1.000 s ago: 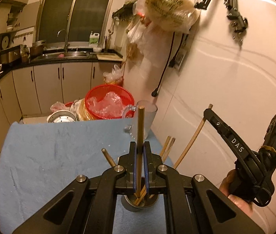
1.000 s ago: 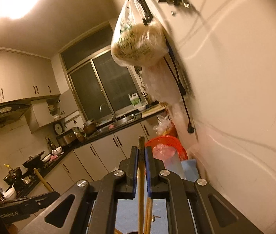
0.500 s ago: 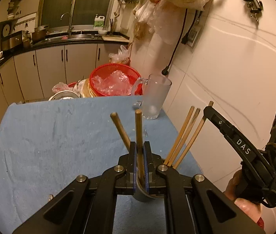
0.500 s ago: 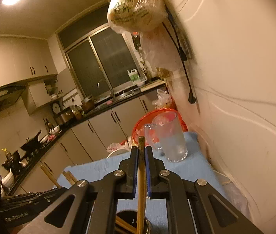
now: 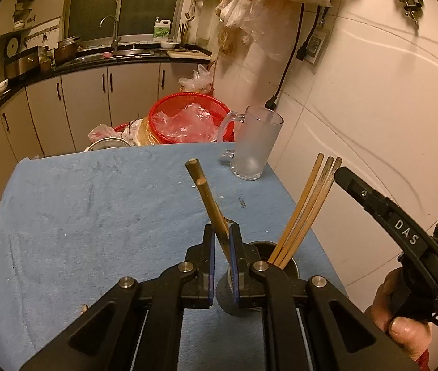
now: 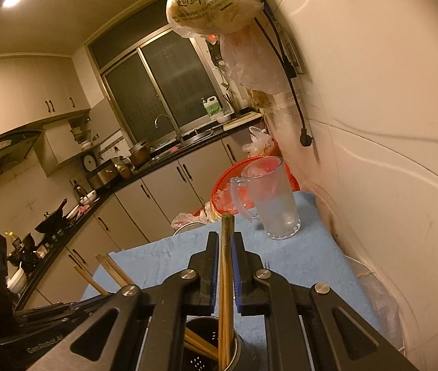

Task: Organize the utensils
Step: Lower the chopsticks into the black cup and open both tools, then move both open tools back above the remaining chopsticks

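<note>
A metal utensil holder (image 5: 291, 267) stands on the blue cloth (image 5: 95, 216), just under both grippers. My left gripper (image 5: 222, 232) hangs over its left side. Its jaws are opening, and a wooden chopstick (image 5: 209, 204) leans loose between them, tipped left beside another one. In the right wrist view, my right gripper (image 6: 225, 238) is shut on an upright chopstick (image 6: 227, 247) whose lower end is inside the holder (image 6: 237, 344). That gripper's finger (image 5: 373, 201) also shows in the left wrist view, beside three chopsticks (image 5: 308, 204) that lean right in the holder.
A frosted glass mug (image 5: 256, 145) stands at the cloth's far right corner, close to the white wall (image 5: 373, 108). Behind the table sits a red basket (image 5: 188, 117) with plastic bags. A hand (image 5: 404, 324) holds the right gripper at the lower right.
Both grippers came down and brought their chopsticks into the holder. The left jaws parted a little, and that chopstick tipped over to the left.
</note>
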Tool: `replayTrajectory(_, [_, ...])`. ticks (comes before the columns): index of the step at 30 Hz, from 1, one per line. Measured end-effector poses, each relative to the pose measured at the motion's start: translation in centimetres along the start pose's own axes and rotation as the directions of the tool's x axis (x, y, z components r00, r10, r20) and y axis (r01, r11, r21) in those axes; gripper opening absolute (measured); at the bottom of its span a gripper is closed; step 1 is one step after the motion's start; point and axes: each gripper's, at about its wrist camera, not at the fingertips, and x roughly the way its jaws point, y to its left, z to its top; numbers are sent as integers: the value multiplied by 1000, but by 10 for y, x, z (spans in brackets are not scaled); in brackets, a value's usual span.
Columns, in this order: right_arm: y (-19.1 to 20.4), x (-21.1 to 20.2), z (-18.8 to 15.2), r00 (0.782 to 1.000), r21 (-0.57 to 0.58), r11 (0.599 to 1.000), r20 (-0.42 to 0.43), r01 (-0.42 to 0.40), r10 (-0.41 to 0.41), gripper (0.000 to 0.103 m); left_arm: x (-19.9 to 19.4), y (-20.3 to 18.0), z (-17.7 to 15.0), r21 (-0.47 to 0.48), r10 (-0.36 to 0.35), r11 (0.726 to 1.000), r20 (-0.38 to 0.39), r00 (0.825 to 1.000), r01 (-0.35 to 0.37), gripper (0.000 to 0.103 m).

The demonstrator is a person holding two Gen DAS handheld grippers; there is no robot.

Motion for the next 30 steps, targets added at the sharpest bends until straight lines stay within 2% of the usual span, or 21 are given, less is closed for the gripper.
replayTrajectory(12, [4,-21,4,1000,5,1000,27,-17,17,13,-13,-3,0,11,4,1000,15,1000,-4,9])
replayTrajectory(25, [5,-64,0,997,42,998,64,-36,33,16,-36,-2,-8,20,21,1000,37,999,-22,10])
replayTrajectory(27, [3,-70,-5,997,55,998,60,-43,40,19,-41,-1,-10,20,24,1000,42,999,-25,11])
replayTrajectory(30, [3,-78,-17,998,77,996,44,-53,50,21,-47,0,-14,20,30,999,51,998,-31,23])
